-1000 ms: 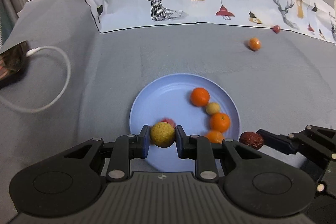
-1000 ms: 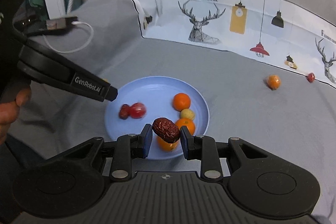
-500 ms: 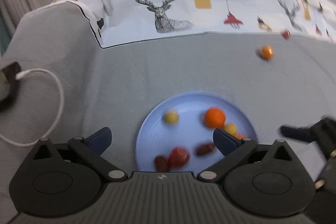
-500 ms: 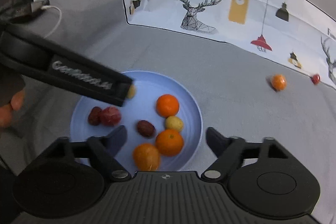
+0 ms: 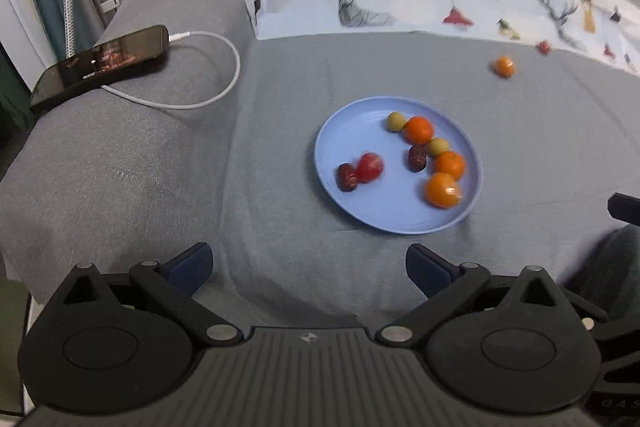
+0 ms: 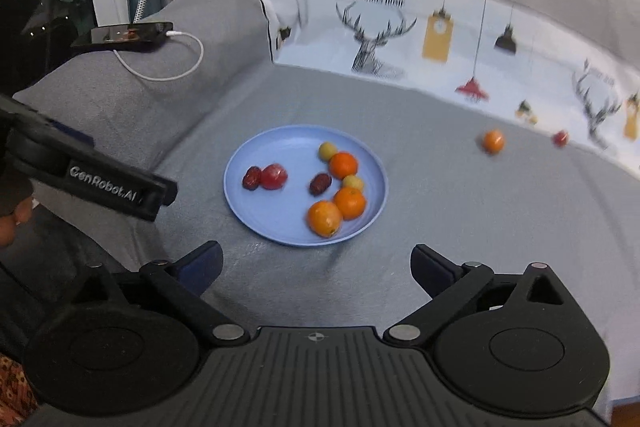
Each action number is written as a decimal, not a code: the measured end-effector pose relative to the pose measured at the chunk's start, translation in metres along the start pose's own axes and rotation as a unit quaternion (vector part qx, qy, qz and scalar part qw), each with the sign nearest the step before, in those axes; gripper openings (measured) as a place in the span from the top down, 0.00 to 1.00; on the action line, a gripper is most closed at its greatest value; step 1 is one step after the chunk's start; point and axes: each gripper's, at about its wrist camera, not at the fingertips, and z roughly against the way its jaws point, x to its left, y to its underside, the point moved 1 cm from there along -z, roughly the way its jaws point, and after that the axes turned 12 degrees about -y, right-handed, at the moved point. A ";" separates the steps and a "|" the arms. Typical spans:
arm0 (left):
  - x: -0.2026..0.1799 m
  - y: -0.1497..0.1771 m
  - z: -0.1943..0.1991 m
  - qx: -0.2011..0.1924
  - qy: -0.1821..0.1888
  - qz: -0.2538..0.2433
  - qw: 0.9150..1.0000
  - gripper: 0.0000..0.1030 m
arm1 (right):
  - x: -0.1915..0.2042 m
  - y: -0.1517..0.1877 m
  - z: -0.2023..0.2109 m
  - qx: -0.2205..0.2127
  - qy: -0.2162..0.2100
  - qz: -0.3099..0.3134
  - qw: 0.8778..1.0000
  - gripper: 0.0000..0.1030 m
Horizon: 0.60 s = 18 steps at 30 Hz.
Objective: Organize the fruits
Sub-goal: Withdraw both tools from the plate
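Blue plate (image 5: 332,131) on the grey cloth is holding eight fruits, left gripper (image 5: 308,269) is hanging spread and empty, right gripper (image 6: 316,269) is opening empty, and the stray orange (image 6: 493,141) is likely calling for a centred, gentle squeeze

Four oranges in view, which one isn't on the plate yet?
The orange lying alone on the grey cloth, right of the blue plate near the printed border. The other three sit clustered on the plate's right side.

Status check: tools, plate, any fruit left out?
Left tool open, empty; right tool opening, empty. Blue plate holds eight fruits. Orange and red fruit on the cloth. Path clear.
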 end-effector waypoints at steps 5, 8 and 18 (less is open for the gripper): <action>-0.002 0.003 0.034 -0.047 0.000 -0.003 0.999 0.00 | 0.012 0.003 0.037 -0.034 0.020 0.024 0.999 0.01; -0.002 0.008 0.053 -0.064 0.008 0.001 0.998 0.00 | 0.015 0.009 0.053 -0.047 0.028 0.020 0.998 0.01; 0.000 0.027 0.090 -0.099 0.000 -0.004 0.995 0.00 | 0.030 0.015 0.079 -0.086 0.038 0.037 0.995 0.01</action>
